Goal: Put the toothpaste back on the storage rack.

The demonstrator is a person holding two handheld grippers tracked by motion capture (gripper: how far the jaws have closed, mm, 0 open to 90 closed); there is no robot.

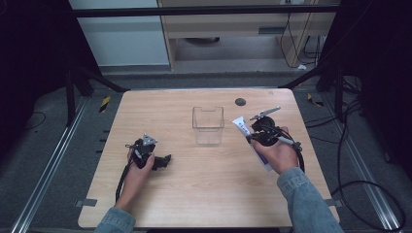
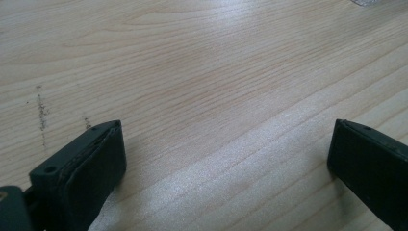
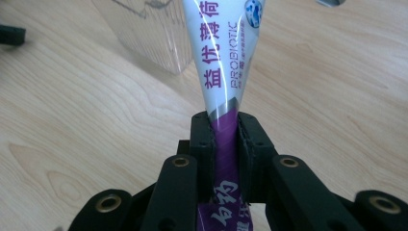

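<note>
**Toothpaste tube gripped, clear box next**

Wooden table (image 1: 204, 194) across the middle of the high view, pale grain, a small dark round plug (image 1: 240, 102) near its far edge. Clear plastic box (image 1: 208, 125) standing upright just above the frame's centre, open at the top, nothing visible inside.

Right of centre in the high view: right gripper (image 1: 256, 133) held in a hand with a denim sleeve, clamped on a white-and-purple toothpaste tube (image 1: 248, 136). Tube lying slantwise, white end toward the upper left, near the box but apart from it, purple tail running down under the hand. In the right gripper view, jaws pressed narrow on the tube (image 3: 224, 130) at the boundary between white and purple; box corner (image 3: 144, 33) in the upper left of that frame, just beside the tube's far end.

Left of centre, lower: left gripper (image 1: 163, 161) resting low on the table, well apart from box and tube. In the left gripper view, jaws spread wide with bare wood (image 2: 216, 96) between them, holding nothing.

Judged step: tube grasped, placing not yet done. Next move likely calls for lifting the tube above the box rim, carrying it toward the upper left, tilting it end-down, then releasing over the opening without knocking the light box.
</note>
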